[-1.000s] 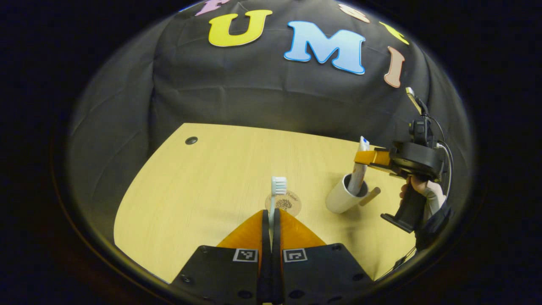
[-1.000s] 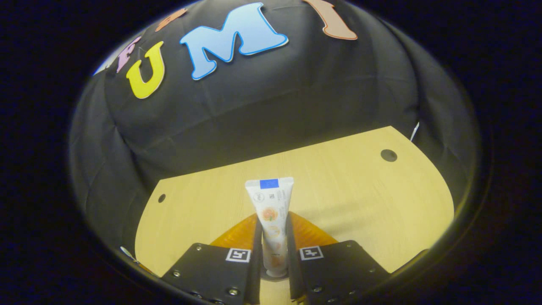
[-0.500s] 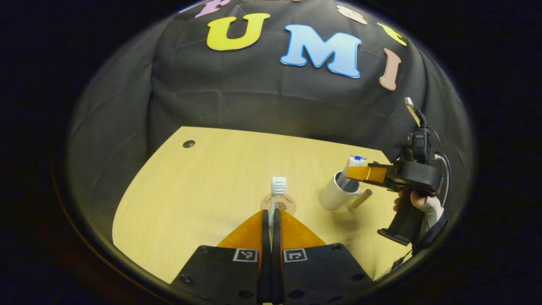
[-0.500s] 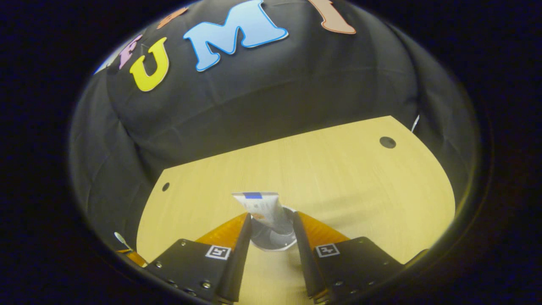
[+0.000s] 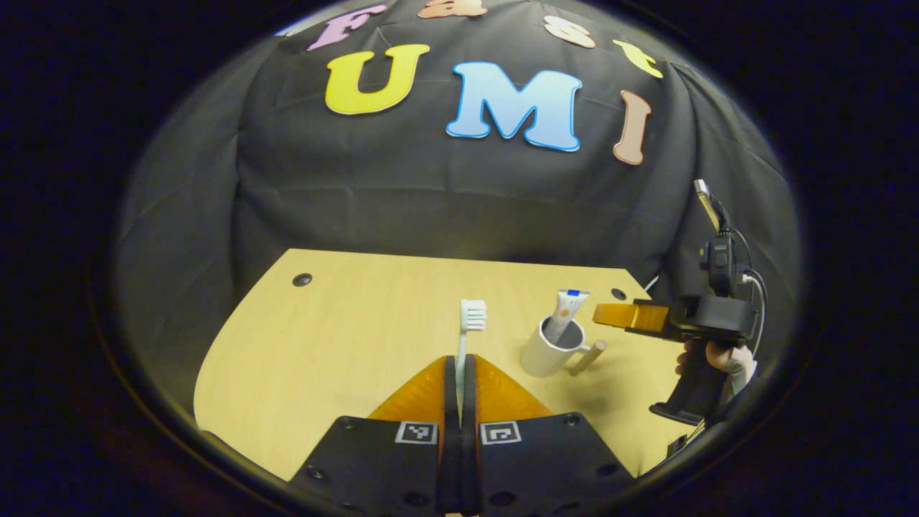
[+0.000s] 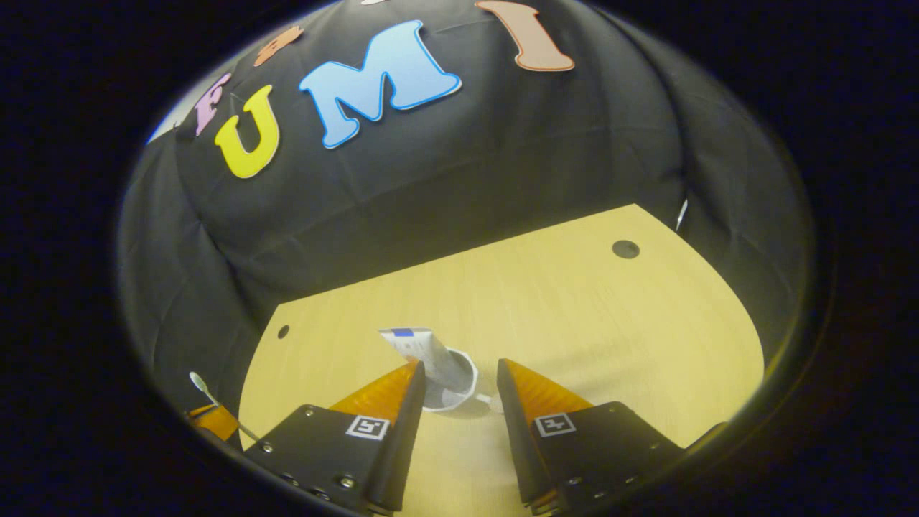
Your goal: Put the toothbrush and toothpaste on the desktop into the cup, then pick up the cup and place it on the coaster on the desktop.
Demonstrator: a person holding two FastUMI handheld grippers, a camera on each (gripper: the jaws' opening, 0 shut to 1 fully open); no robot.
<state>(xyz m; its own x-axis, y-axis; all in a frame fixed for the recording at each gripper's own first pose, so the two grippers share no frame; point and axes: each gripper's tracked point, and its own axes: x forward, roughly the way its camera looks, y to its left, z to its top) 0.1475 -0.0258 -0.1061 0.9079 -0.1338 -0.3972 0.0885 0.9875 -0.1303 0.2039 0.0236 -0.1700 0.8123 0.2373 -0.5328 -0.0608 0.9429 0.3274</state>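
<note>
The left gripper (image 5: 459,373) is pinching the white toothbrush (image 5: 470,324), hiding its handle. At its two o'clock, the white-and-orange toothpaste tube (image 5: 566,310) is leaning inside the white handled cup (image 5: 547,353), its lower end hidden. The right gripper (image 6: 459,373) is standing spread, holding nothing.

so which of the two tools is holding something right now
The left tool: its fingers are shut on the white toothbrush, bristles upright. The right tool is open, with the white toothpaste tube standing free in the white ceramic cup.

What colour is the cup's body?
White cup, clearest in the left gripper view.
</note>
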